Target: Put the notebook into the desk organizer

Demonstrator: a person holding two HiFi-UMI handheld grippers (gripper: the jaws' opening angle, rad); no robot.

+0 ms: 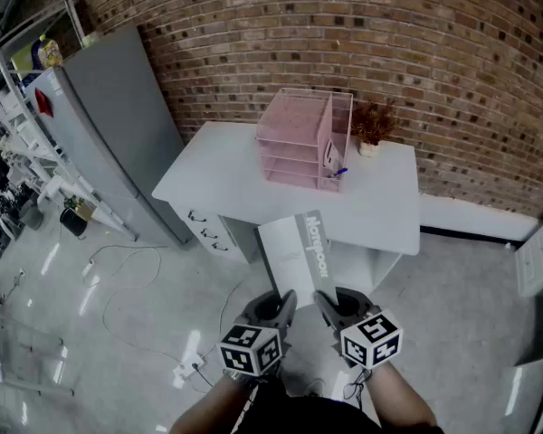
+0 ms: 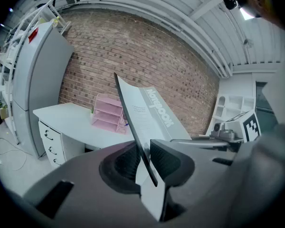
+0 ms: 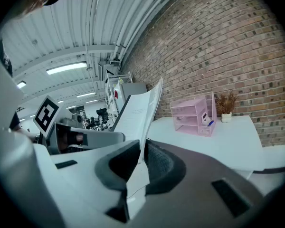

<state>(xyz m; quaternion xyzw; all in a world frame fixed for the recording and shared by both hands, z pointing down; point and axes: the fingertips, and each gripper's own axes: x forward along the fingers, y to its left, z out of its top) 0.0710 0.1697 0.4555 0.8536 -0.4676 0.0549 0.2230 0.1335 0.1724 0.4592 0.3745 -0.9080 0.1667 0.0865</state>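
notebook point(image 1: 296, 259) held before white desk point(image 1: 235, 183) against brick wall point(image 1: 389, 34).

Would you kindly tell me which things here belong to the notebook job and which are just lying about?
Job: notebook, held by left gripper and right gripper; pink desk organizer; white desk.
Lying about: potted plant; grey cabinet.

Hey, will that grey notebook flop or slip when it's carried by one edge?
Probably fairly stiff: the notebook juts out unsagging from the left gripper and right gripper. Likely light, being thin. Its smooth cover might slip.
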